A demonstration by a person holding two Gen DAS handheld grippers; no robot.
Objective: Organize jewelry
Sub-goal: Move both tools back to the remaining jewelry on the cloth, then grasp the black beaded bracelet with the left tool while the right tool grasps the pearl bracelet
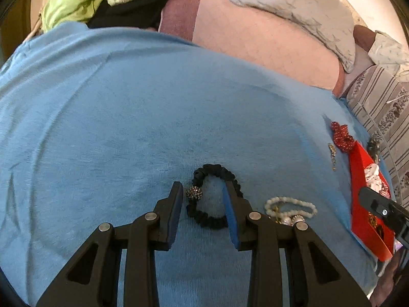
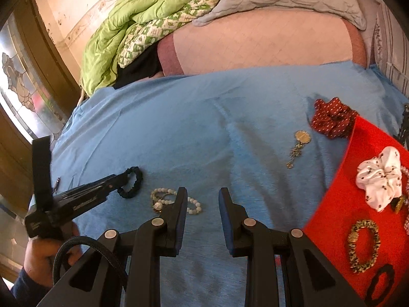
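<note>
Downward, both grippers tilt over blue cloth.

The left gripper covers part of the black beaded bracelet and one end of the pearl bracelet, while the red tray runs off the right wrist view's edge.

So it's a bed with a light blue cotton sheet spread over a pink quilted mattress. Lying right on the sheet: a black ruffled hair band with a sparkly bead, a white pearl bead bracelet, a gold pendant chain, a dark red dotted scrunchie, and a flat red tray at the bed's right edge.
</note>
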